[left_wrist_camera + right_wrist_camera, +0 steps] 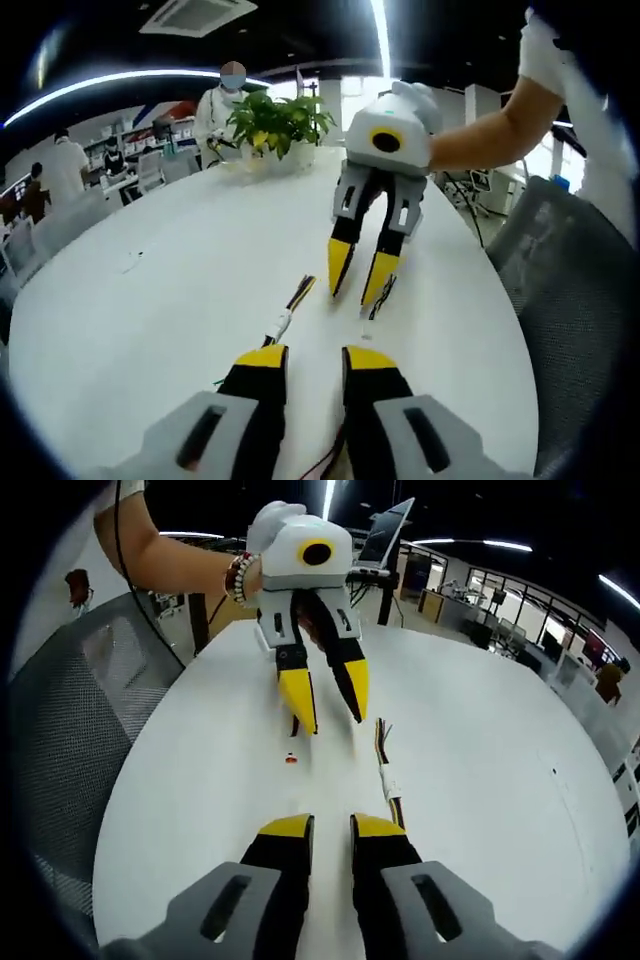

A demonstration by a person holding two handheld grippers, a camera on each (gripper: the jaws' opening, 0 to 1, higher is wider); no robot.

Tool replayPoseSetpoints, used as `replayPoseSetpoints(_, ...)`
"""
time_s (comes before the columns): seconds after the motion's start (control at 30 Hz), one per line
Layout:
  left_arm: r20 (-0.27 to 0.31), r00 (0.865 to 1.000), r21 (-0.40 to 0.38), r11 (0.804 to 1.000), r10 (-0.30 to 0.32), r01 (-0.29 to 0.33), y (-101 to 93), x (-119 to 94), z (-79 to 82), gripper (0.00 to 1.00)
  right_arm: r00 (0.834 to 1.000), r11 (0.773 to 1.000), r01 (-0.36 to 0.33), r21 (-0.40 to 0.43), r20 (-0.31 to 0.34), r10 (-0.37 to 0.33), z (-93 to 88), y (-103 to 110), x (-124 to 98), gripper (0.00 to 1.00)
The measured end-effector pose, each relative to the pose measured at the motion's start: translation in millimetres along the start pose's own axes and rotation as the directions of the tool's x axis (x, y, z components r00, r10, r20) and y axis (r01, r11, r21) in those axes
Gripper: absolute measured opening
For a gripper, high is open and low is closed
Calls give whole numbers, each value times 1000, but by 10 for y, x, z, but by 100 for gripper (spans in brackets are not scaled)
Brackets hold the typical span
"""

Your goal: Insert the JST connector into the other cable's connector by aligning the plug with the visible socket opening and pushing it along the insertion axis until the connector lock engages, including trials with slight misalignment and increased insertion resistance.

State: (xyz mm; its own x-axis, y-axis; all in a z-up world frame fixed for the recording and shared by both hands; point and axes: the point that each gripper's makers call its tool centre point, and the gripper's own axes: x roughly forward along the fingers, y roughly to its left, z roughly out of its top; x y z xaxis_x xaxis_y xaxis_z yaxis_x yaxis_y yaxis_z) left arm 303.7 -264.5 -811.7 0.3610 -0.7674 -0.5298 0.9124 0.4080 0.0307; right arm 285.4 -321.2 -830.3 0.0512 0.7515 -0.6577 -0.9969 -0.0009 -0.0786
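Observation:
On the white round table (150, 300) lies a cable with a white JST connector (280, 323) and coloured wires (301, 291); it runs between the two grippers. In the right gripper view the same connector (389, 781) lies just ahead of my right jaw. A second small piece with a red-orange end (291, 759) lies apart to the left, seen as a dark bit (376, 304) by the right gripper's tip. My left gripper (315, 358) (332, 716) and right gripper (331, 826) (358, 288) face each other, both open with nothing between the jaws.
A potted plant (275, 125) stands at the table's far side. Grey mesh chairs (570, 290) (70, 740) flank the table edge. A laptop (390, 535) sits beyond the left gripper. A person's arm (490, 135) holds the right gripper. People stand in the background.

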Motion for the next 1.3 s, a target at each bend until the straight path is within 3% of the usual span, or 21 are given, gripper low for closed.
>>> replayPoseSetpoints(0.3,-17,1000,-32,999,5,-5,-179,-51,-111,15,1000,999,14,50,26,-15,-45,176,43,12)
replayPoseSetpoints(0.4,-81,997,-27,1000,-9,6,-253,-57,-276,15,999,998,20,59,26,-22,-91,206,70,12)
replayPoseSetpoints(0.53,-92,996,-39,999,-11,7,-283,-63,-354,15,999,997,30,70,23,-32,-143,214,92,11)
replayPoseSetpoints(0.83,-80,997,-53,998,-21,17,-243,-30,-355,11,998,995,49,83,40,-52,-148,160,119,7)
replayPoseSetpoints(0.97,-105,994,-36,999,-44,40,-256,-1,-407,8,998,998,45,45,47,-47,-150,157,127,1)
replayPoseSetpoints(1.3,-116,991,15,998,-65,67,-309,3,-333,1,999,992,16,122,38,-21,-108,204,146,0)
